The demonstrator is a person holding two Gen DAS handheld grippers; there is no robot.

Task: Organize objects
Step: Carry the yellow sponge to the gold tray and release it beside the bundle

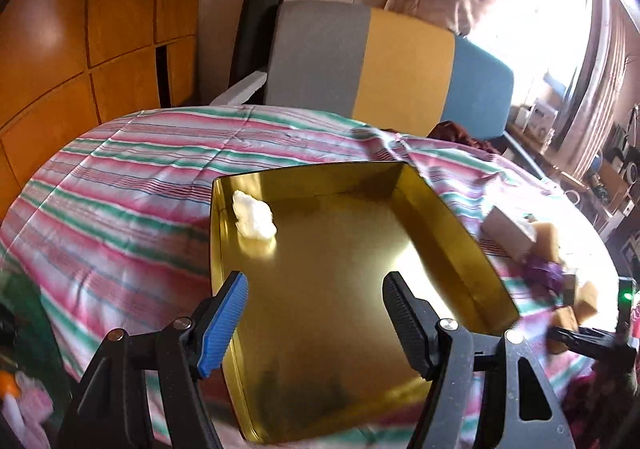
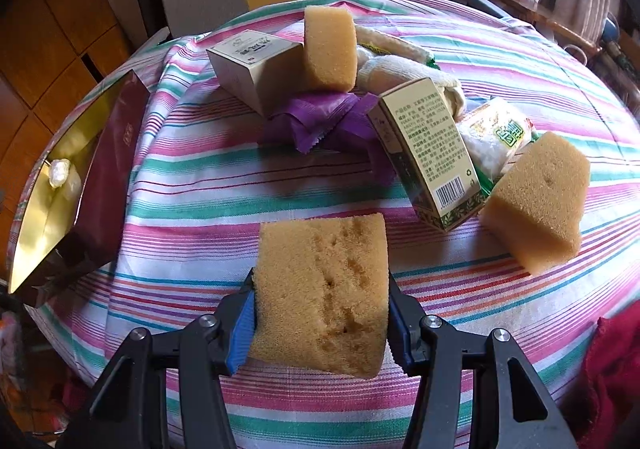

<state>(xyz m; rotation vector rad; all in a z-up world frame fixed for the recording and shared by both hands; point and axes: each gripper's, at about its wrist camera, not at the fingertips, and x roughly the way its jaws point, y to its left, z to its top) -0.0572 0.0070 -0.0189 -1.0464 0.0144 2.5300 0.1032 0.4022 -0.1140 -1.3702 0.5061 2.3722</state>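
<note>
The right tongs pinch a tan sponge above the striped worktop, right of the gold tin. The left tongs hang spread and empty over that tin. Next, I judge: carry the sponge leftward into the tin.

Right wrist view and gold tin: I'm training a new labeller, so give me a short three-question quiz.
1. True or false: the right gripper is shut on a tan foam sponge block.
2. What lies inside the shiny gold rectangular tin?
A. a purple wrapper
B. a white fluffy wad
C. a barcoded box
3. Fill in: the left gripper is ____.

Key: 1 true; 2 B; 3 open
</note>
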